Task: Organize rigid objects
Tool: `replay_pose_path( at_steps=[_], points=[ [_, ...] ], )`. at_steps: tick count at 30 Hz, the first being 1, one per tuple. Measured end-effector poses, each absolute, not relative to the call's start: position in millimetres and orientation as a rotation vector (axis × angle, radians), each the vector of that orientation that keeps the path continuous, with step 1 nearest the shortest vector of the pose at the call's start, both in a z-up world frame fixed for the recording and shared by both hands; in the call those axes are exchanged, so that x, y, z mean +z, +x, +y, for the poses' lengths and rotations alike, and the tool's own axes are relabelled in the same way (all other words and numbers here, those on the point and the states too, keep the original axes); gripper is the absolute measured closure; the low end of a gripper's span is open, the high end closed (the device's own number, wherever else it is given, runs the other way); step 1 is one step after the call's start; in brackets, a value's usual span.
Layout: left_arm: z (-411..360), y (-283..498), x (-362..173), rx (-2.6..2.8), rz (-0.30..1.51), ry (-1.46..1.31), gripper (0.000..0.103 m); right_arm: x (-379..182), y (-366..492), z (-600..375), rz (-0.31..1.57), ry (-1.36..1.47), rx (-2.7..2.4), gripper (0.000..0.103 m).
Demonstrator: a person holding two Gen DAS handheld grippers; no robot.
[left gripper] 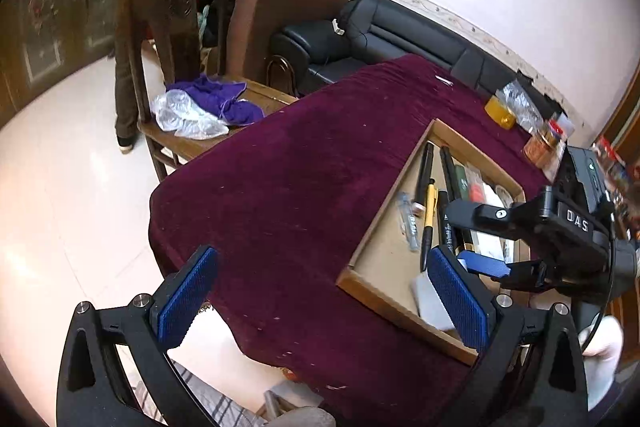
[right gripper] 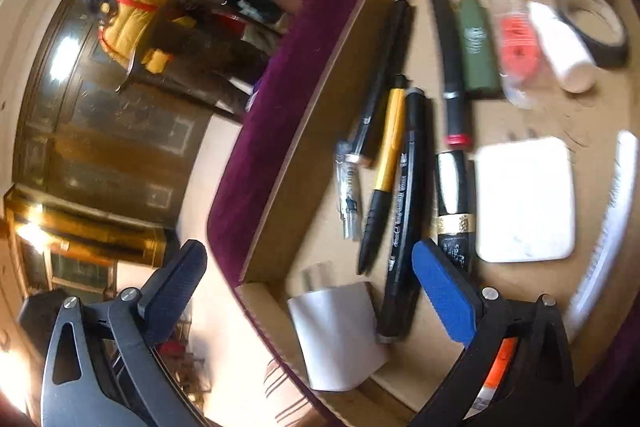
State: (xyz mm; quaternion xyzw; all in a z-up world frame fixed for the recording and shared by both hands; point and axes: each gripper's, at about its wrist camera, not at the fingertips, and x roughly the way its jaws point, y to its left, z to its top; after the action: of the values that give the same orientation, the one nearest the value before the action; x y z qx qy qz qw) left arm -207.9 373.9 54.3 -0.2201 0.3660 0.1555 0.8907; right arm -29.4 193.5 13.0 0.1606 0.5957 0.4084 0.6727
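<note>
On the maroon-clothed tabletop [left gripper: 288, 187], near its right-hand edge, sits a shallow cardboard tray [left gripper: 384, 211] holding the stationery. Pens lie side by side along the tray's left wall, long axes roughly parallel to it: a yellow-barrelled pen [right gripper: 384, 163], a black marker [right gripper: 404, 211] next to it, and a black pen with red bands [right gripper: 450, 67] further in. Their tips point toward the tray's near corner, as far as the blur allows. A white eraser-like block [right gripper: 526, 199] rests beside them, and a roll of tape [right gripper: 596, 23] sits in the far corner with a white tube [right gripper: 560, 43] touching it.

The right gripper [right gripper: 316, 291] hovers over the tray's near corner, jaws wide apart and empty, seemingly lined up to reach among the pens. The left gripper [left gripper: 324, 299] hangs over the tabletop's near edge, jaws likewise spread, holding nothing, probably waiting clear of the work.
</note>
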Motion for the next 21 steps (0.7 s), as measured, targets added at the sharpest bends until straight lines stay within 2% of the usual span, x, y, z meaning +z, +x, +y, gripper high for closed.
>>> replay_pose_path(
  at_steps=[7, 11, 17, 21],
  points=[
    [389.7, -203.9, 43.6, 0.275, 0.769, -0.499, 0.001, 43.7, -60.3, 190.8, 1.279, 0.399, 1.050, 0.000],
    [394.3, -202.7, 42.0, 0.273, 0.768, -0.512, 0.001, 30.4, -43.7, 189.0, 1.339, 0.489, 1.064, 0.000],
    [395.4, -206.0, 41.3, 0.262, 0.773, -0.505, 0.001, 23.8, -8.0, 127.4, 1.233, 0.457, 0.727, 0.001],
    [397.0, -205.3, 42.2, 0.261, 0.763, -0.503, 0.001, 37.5, -31.2, 133.0, 1.282, 0.549, 0.933, 0.001]
  ],
)
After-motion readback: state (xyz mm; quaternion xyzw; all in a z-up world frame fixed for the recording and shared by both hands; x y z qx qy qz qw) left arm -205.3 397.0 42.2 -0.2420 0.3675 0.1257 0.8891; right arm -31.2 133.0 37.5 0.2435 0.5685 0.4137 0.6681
